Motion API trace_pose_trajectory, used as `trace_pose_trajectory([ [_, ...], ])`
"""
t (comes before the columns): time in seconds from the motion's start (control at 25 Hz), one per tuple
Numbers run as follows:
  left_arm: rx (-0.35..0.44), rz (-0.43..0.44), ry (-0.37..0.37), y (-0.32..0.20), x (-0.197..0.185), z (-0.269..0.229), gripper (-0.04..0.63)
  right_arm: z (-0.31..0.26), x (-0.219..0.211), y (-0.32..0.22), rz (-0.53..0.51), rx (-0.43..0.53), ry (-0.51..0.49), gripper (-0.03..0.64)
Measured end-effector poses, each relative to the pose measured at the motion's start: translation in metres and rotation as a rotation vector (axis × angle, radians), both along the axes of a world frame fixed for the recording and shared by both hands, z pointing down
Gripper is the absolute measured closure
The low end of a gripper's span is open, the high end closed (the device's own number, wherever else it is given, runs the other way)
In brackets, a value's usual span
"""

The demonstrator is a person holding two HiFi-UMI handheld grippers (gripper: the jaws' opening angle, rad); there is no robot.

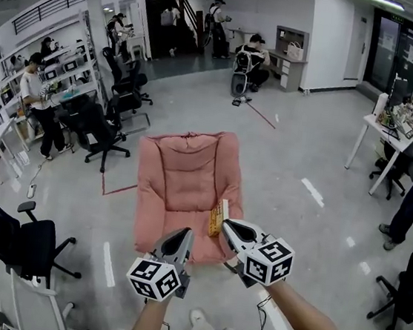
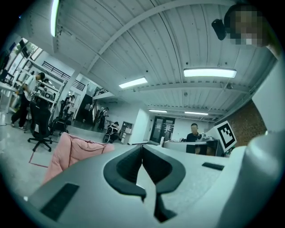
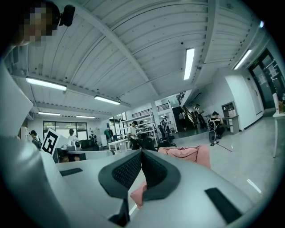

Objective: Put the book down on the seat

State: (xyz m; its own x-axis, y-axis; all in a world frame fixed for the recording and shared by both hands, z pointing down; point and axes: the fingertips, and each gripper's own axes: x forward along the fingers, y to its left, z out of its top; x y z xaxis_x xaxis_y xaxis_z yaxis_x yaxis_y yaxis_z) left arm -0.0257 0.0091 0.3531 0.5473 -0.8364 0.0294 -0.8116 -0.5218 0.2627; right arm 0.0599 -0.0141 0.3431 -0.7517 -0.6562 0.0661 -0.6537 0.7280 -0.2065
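Book [image 1: 218, 218] sits on the near right part of the pink seat [image 1: 181, 187], tilted, with its yellow edge showing. It lies just beside the tips of the right gripper [image 1: 230, 229]; from the head view I cannot tell whether the two touch. In the right gripper view the jaws of that gripper [image 3: 141, 152] are pressed together with nothing between them, and the seat [image 3: 187, 153] shows past them. The left gripper [image 1: 183, 234] hangs over the seat's near edge, left of the book and apart from it. In the left gripper view its jaws [image 2: 142, 147] also meet at the tips and are empty, with the seat [image 2: 71, 149] off to the left. Both grippers point level, away from the person, and their marker cubes [image 1: 154, 279] [image 1: 269, 260] face the head camera. The seat stands on a grey floor [image 1: 297, 157] in an open office. Black office chairs [image 1: 109, 137] stand to its left, a person [image 1: 35, 102] stands by the shelves further left, another person [image 1: 253, 62] crouches far back, and a white desk [image 1: 389, 138] stands at the right.
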Motion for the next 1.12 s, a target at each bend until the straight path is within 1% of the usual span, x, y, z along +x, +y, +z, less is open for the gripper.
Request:
trace_pose_trajectory([
  [0.2, 0.002, 0.007, 0.003, 0.015, 0.008, -0.002, 0.589, -0.005, 0.005, 0.014, -0.005, 0.013, -0.010, 0.597],
  [0.44, 0.011, 0.001, -0.008, 0.030, 0.013, -0.005, 0.589, -0.009, 0.006, 0.030, -0.021, 0.039, 0.008, 0.597],
  [0.88, 0.021, -0.028, -0.004, 0.037, 0.010, -0.003, 0.589, -0.009, 0.012, 0.034, -0.020, 0.050, 0.005, 0.597],
  [1.12, 0.017, -0.028, 0.000, 0.041, 0.011, -0.001, 0.588, -0.009, 0.013, 0.038, -0.014, 0.052, 0.005, 0.597],
])
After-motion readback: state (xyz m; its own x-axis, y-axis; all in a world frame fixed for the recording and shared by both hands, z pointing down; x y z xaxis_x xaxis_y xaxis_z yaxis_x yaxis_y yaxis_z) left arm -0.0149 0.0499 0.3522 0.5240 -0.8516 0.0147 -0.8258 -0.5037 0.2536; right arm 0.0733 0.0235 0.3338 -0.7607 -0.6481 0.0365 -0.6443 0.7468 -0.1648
